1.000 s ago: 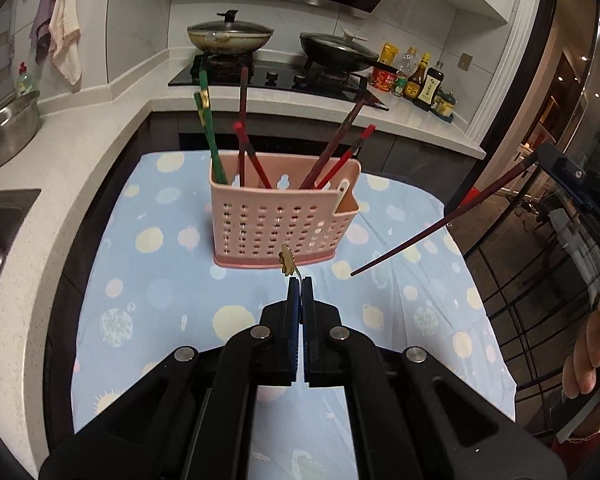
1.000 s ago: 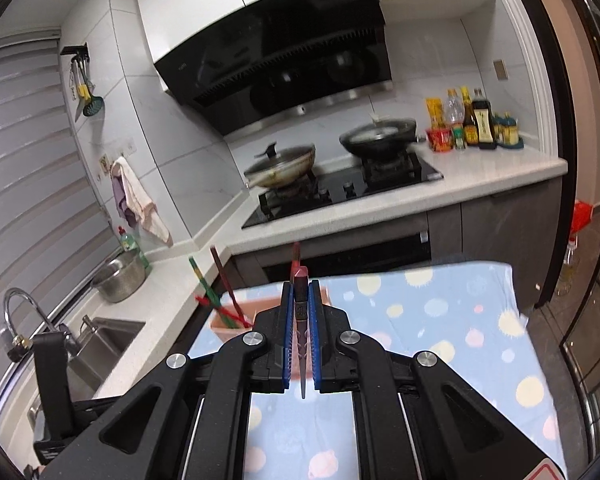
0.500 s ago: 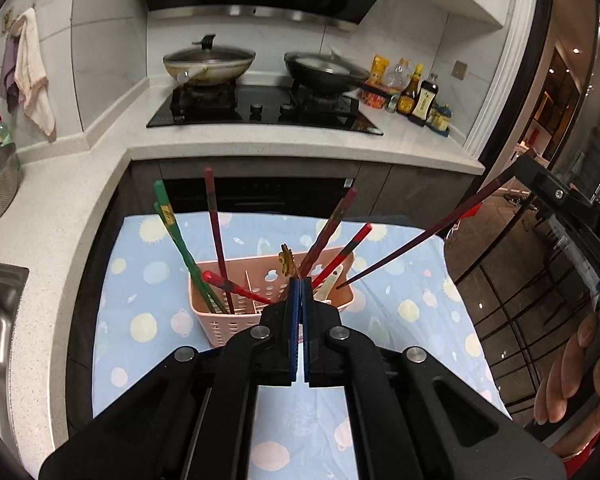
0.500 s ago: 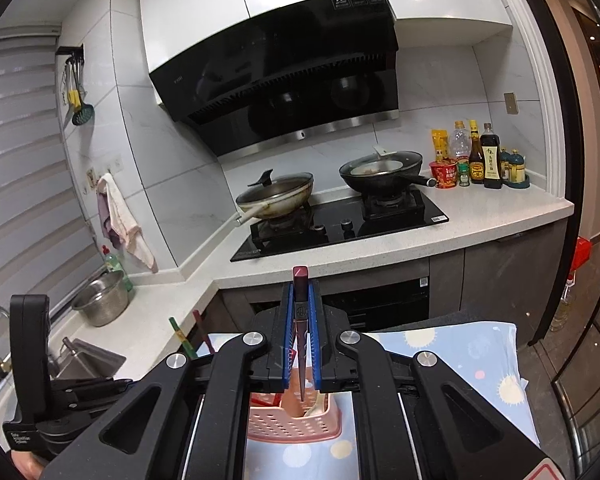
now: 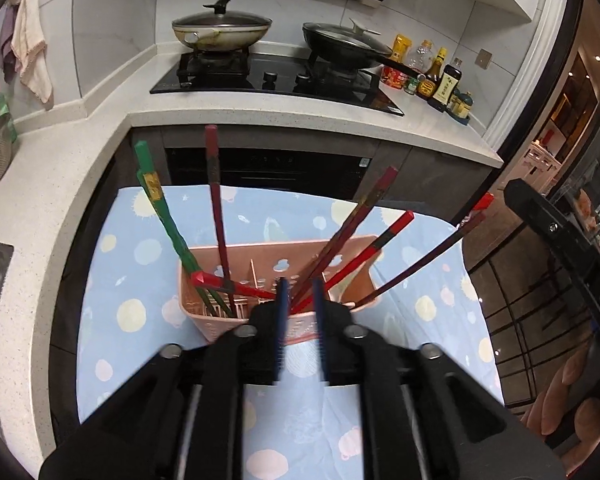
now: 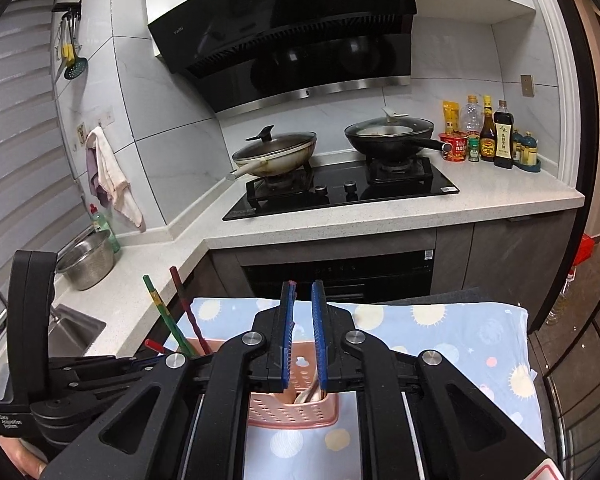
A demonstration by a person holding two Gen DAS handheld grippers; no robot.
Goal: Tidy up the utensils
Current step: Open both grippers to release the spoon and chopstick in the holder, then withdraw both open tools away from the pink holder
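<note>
A pale pink basket (image 5: 278,248) pierced with rows of small holes stands on a light blue cloth (image 5: 140,280) dotted with cream, white and pink spots. The chopsticks in it are green with a yellow band (image 5: 160,208), dark red (image 5: 216,200) and bright red with black bands (image 5: 384,240). Both tongs are black with blue pads (image 6: 286,332). The worktop (image 6: 380,220) is speckled white, the hob (image 6: 340,196) glossy black.
</note>
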